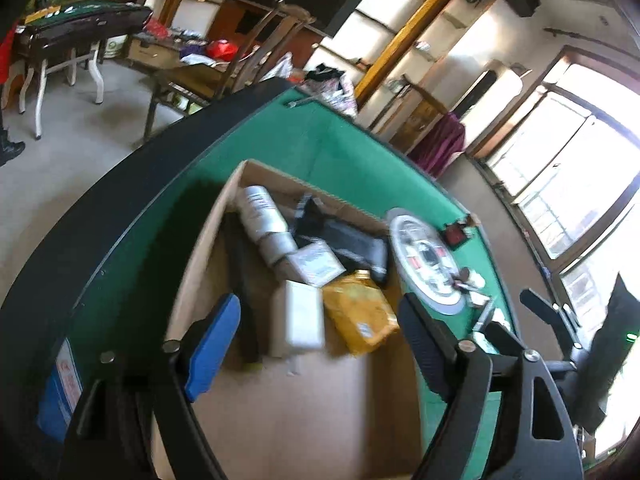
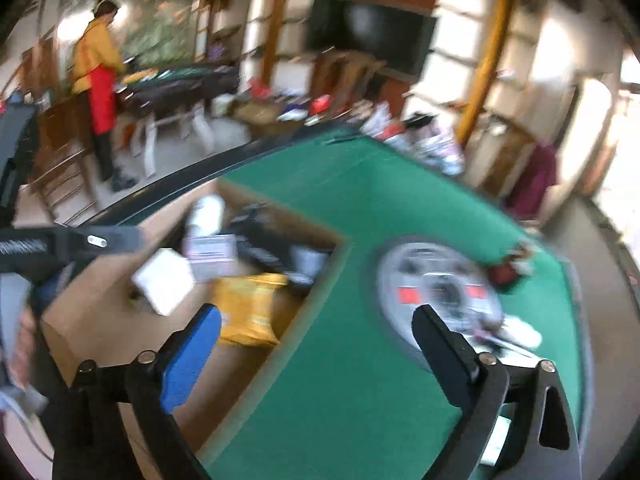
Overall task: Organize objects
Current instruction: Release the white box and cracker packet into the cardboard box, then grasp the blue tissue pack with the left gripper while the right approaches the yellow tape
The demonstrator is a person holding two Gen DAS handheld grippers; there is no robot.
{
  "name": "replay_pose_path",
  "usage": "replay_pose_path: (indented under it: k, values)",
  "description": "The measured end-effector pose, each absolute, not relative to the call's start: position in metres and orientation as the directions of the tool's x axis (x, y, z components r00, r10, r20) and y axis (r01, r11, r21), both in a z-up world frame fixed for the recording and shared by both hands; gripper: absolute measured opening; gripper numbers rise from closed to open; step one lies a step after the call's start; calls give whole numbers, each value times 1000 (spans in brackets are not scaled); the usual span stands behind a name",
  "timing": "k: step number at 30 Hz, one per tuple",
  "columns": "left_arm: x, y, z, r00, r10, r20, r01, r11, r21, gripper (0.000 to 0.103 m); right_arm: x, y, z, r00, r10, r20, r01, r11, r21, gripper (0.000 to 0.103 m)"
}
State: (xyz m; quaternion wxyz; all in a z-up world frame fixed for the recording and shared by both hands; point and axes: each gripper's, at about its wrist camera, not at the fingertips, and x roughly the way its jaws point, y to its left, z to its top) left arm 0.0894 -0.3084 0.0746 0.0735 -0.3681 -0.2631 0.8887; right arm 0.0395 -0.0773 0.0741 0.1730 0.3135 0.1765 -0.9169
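A cardboard box [image 1: 224,208] stands on the green felt table [image 1: 320,144]. It holds a white bottle [image 1: 260,212], a white carton [image 1: 298,320], a yellow packet [image 1: 360,312], a small white box [image 1: 316,262] and a black item [image 1: 348,240]. My left gripper [image 1: 320,312] is open and empty above the box. My right gripper [image 2: 316,320] is open and empty over the box's right wall [image 2: 304,320] and the felt. The box's contents show blurred in the right wrist view, with the yellow packet [image 2: 248,300] and white carton [image 2: 164,284].
A round grey dial [image 1: 424,256] sits in the table's middle, also in the right wrist view [image 2: 436,292]. Small items [image 1: 476,284] and a red object [image 1: 454,236] lie beside it. A person in yellow and red [image 2: 98,68] stands by a far table. The left gripper's handle [image 2: 72,244] shows at the left.
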Motion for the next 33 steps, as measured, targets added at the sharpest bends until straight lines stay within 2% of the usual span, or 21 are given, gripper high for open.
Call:
replay_pose_path:
  k: [3, 7, 11, 14, 21, 26, 30, 31, 32, 33]
  values:
    - [95, -287, 86, -714, 368, -596, 8, -847, -532, 85, 35, -11, 78, -754, -153, -639, 302, -944, -130, 102]
    - [94, -244, 91, -645, 458, -612, -80, -837, -541, 85, 34, 84, 70, -741, -86, -666, 105, -994, 10, 102]
    - [95, -192, 88, -569, 539, -621, -187, -820, -540, 85, 55, 159, 61, -748, 41, -663, -69, -997, 16, 102]
    - [96, -155, 81, -515, 563, -647, -243, -819, -519, 85, 68, 193, 54, -735, 76, -674, -125, -992, 25, 102]
    - [101, -110, 68, -442, 569, -694, -287, -822, -492, 85, 63, 210, 29, -678, 3, -735, -64, -996, 54, 102]
    - [113, -100, 82, -476, 521, -708, -338, -852, -400, 85, 40, 187, 4, -625, -10, -780, 20, -1000, -2, 102]
    - [112, -93, 89, -485, 489, -725, -370, -866, -336, 85, 27, 175, -9, -623, -36, -782, 59, -998, -2, 99]
    - [111, -91, 90, -485, 485, -728, -375, -867, -327, 85, 26, 173, -11, -622, -45, -782, 72, -997, 0, 90]
    - [108, -87, 90, -484, 479, -733, -380, -869, -316, 85, 24, 171, -14, -615, -56, -787, 85, -996, 4, 70]
    - [106, -84, 90, -483, 477, -734, -384, -869, -311, 85, 23, 171, -16, -606, -69, -792, 94, -995, 15, 58]
